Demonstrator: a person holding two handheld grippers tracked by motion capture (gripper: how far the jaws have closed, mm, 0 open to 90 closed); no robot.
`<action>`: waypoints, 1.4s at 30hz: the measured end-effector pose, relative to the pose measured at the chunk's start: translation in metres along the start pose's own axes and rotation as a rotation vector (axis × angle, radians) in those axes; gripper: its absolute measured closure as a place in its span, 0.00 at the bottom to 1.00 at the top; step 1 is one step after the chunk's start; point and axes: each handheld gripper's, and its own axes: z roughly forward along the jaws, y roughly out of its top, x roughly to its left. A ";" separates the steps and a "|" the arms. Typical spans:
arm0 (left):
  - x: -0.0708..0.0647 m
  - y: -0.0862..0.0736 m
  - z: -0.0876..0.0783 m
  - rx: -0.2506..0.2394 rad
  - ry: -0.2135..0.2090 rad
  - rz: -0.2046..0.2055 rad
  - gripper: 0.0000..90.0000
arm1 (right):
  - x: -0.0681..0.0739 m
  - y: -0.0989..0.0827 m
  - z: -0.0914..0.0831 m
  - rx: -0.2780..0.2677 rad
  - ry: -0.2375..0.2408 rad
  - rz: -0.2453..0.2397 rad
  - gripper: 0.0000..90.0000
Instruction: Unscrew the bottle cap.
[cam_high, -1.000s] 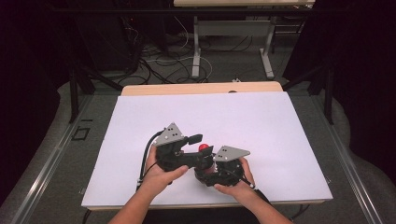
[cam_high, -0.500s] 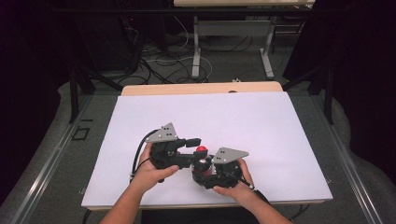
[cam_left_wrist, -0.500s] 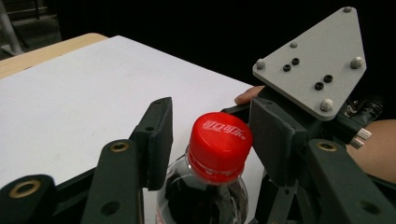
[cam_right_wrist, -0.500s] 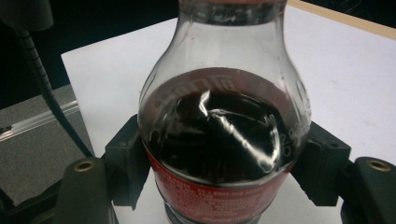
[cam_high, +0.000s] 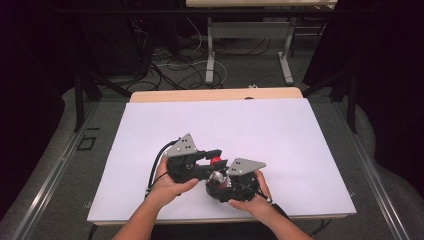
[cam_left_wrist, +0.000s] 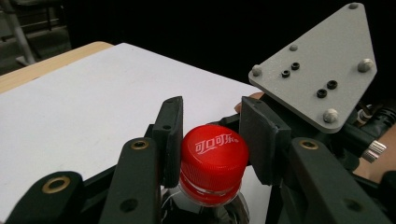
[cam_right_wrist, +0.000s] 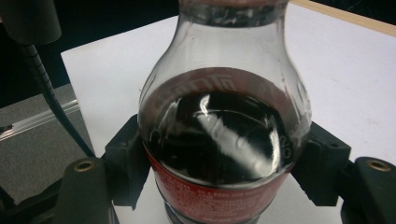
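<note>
A dark room with cables on the floor surrounds a table covered by a white sheet, a strip of pale wood showing at its far edge. Near the front edge a person works with a gripper in each hand, the two held close together.

The one container here is a small clear plastic bottle. It holds a dark cola-coloured liquid that reaches up into the rounded shoulder, with a clear gap above it in the neck. A red label wraps the body lower down, and raised lettering shows on the shoulder. A red cap with white characters printed on top sits on the neck.

The right gripper is clamped on the bottle's body, one black jaw pressing each side at about label height. The left gripper has just been closing its jaws around the cap: the left-hand pad lies against the cap's side, and the other stands just beside it, whether touching I cannot tell for sure. From above, the red cap shows between the two grippers, the bottle held just above the white sheet.
</note>
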 end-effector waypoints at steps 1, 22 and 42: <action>-0.002 0.000 0.001 -0.005 0.020 -0.008 0.68 | -0.001 0.000 0.000 0.002 -0.005 0.003 0.33; -0.020 0.013 0.005 -0.008 0.276 -0.206 0.68 | -0.004 -0.004 0.001 0.014 -0.078 0.020 0.33; 0.027 -0.013 -0.020 -0.002 0.378 -0.322 0.68 | -0.026 -0.007 0.000 -0.003 -0.146 0.053 0.33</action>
